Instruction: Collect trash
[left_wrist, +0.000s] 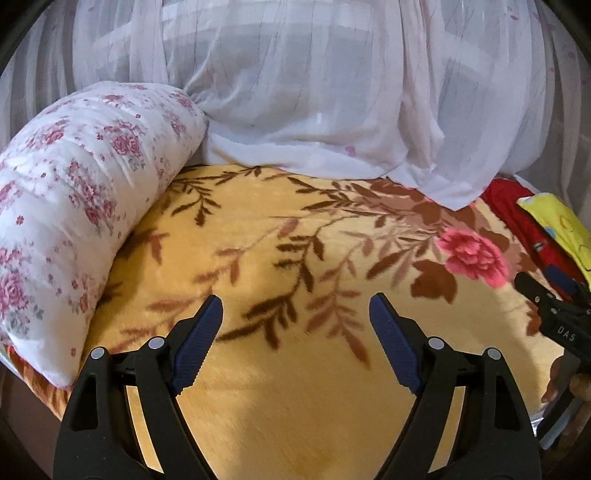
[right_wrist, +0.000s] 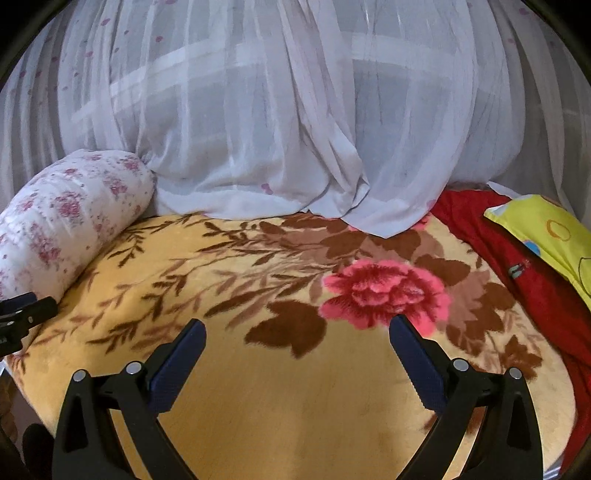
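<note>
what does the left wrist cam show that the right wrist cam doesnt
Only the left wrist view: the open left gripper up close, and fingers of a hand at its right edge. Only the right wrist view: the open right gripper up close. Both share the yellow floral blanket, flowered bolster, sheer curtain, red cloth and yellow pillow.

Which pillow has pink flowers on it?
The long white bolster pillow on the left; the other pillow, far right on the red cloth, is yellow.
</note>
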